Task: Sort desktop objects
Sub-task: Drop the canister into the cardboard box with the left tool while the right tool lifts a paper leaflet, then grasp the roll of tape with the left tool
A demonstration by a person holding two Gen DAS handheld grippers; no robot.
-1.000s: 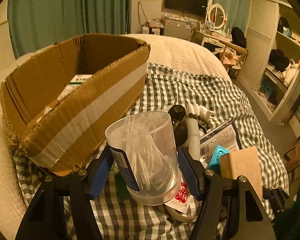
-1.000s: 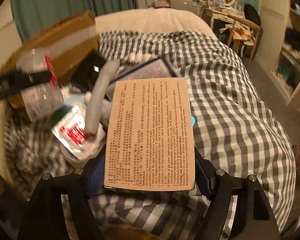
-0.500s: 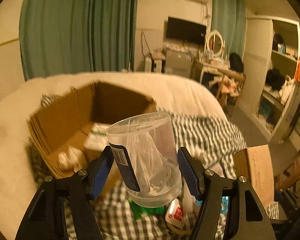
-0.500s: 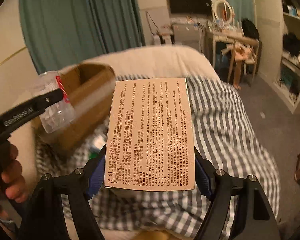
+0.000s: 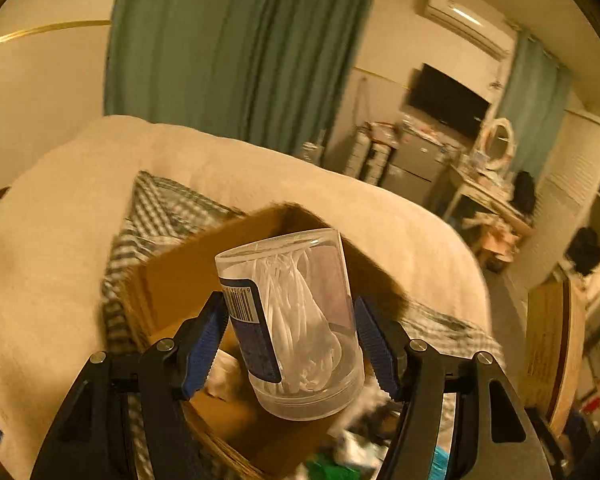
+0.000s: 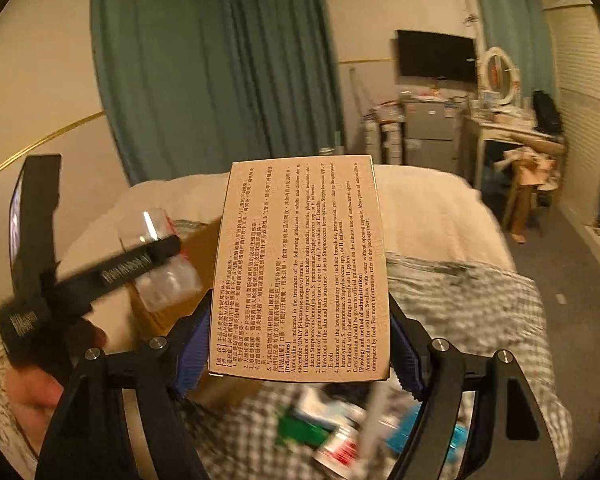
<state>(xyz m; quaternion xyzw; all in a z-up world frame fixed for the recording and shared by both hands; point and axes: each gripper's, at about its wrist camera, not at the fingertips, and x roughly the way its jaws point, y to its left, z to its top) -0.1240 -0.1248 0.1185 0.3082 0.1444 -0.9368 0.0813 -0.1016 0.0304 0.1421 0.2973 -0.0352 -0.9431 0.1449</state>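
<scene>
Two tools are each carrying something above a bed. The left tool (image 5: 290,338) has its blue-padded fingers (image 5: 206,340) closed against the sides of a clear plastic jar (image 5: 296,320); the jar is tilted, with a dark blue barcode label on its left side and a bundle of white sticks inside. It hangs over the open top of a brown cardboard box (image 5: 188,276), which sits on a checked cloth (image 5: 156,208) spread over the cream bedcover (image 5: 40,240). Pale, crumpled things lie on the box floor near the tool, too blurred to identify.

The right tool (image 6: 300,350) clamps a flat tan medicine carton (image 6: 300,276) by its long edges. The carton's printed face, with black text in two scripts, is turned toward the camera. In the right wrist view the left tool (image 6: 156,256) with its jar (image 6: 160,276) appears to the left of the carton, in front of the cardboard box (image 6: 196,248), and part of a hand (image 6: 36,396) shows at the near left edge.

Below the carton, on the checked cloth (image 6: 460,300), lies a blurred heap of small items: something green, something teal, and a white pack with red print. Far across the room stand green curtains (image 6: 204,72), a wall-mounted dark screen (image 6: 434,56) and a cluttered dressing table with a round mirror (image 6: 500,76).
</scene>
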